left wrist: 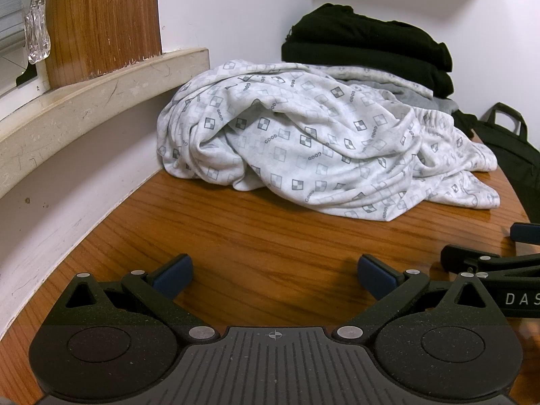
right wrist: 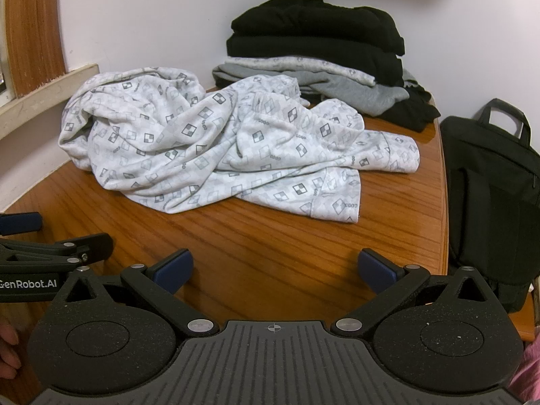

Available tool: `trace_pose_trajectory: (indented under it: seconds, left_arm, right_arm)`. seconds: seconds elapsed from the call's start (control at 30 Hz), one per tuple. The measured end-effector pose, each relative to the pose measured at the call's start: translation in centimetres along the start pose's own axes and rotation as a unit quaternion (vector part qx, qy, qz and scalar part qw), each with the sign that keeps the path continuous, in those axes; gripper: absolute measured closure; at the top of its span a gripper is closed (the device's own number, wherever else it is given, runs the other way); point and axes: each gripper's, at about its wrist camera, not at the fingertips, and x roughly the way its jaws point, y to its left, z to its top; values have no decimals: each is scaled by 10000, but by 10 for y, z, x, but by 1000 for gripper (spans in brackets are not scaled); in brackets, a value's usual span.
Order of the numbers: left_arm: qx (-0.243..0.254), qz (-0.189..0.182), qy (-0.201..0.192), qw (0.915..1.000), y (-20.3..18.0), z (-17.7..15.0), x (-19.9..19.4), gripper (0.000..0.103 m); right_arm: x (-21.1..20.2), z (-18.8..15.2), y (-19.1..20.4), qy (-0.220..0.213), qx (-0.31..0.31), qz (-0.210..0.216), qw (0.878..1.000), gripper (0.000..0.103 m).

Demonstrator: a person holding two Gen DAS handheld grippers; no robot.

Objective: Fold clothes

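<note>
both tools (left wrist: 275,271) (right wrist: 275,270) gape, crumpled patterned garment (right wrist: 209,145) apparently well ahead.

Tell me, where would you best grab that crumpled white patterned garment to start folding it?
Probably by the flat hem corner of the garment lying nearest on the table. It is a thin, loose edge spread on the wood, unlike the bunched middle. Come in low from the front with the open right tool, sliding one finger under the edge.

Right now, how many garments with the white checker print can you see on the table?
2. One white printed garment lies crumpled mid-table, unfolded. A second printed piece sits folded in the stack at the back corner, under black clothes. More may be hidden in it.
</note>
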Motion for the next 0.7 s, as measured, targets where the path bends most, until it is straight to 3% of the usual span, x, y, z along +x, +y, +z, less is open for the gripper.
trace_pose_trajectory:
  seconds: [0.7]
  left_arm:
    - [-83, 80, -13, 9999, -2, -2, -4, 0]
  right_arm:
    - [4, 3, -2, 2, -76, 90, 9999, 0]
